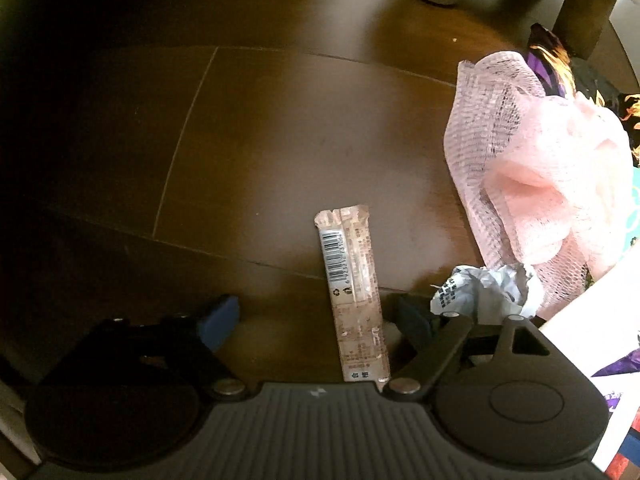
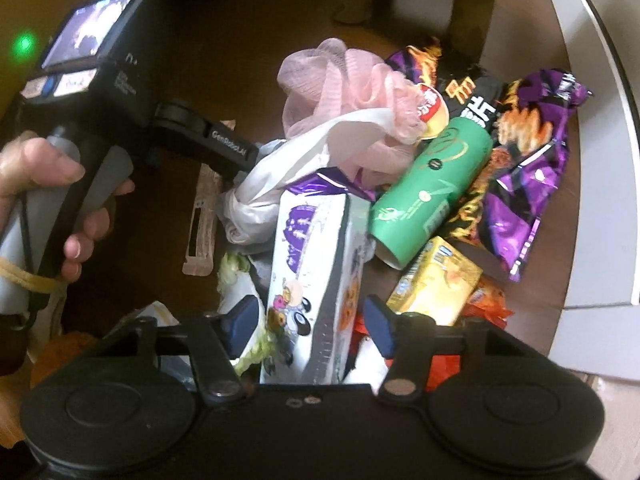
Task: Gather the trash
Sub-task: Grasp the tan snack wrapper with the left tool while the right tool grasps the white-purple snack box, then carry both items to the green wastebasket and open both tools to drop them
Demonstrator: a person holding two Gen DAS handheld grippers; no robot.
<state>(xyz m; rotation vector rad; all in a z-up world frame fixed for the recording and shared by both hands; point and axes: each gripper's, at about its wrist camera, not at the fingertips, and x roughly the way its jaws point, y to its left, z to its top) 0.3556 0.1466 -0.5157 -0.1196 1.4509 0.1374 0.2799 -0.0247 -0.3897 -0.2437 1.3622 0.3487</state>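
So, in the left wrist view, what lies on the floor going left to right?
Long snack wrapper → crumpled paper → pink mesh sponge. The wrapper lies between the open fingers of the left hand-held gripper.

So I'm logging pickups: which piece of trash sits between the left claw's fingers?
The long pinkish stick wrapper with the barcode, flat on the wooden floor. The crumpled white wrapper lies outside the right finger.

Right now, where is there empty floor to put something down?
Bare wood floor lies left of the pink mesh and beyond the long wrapper. It's crowded right of there: the box, green can and purple bags are piled together.
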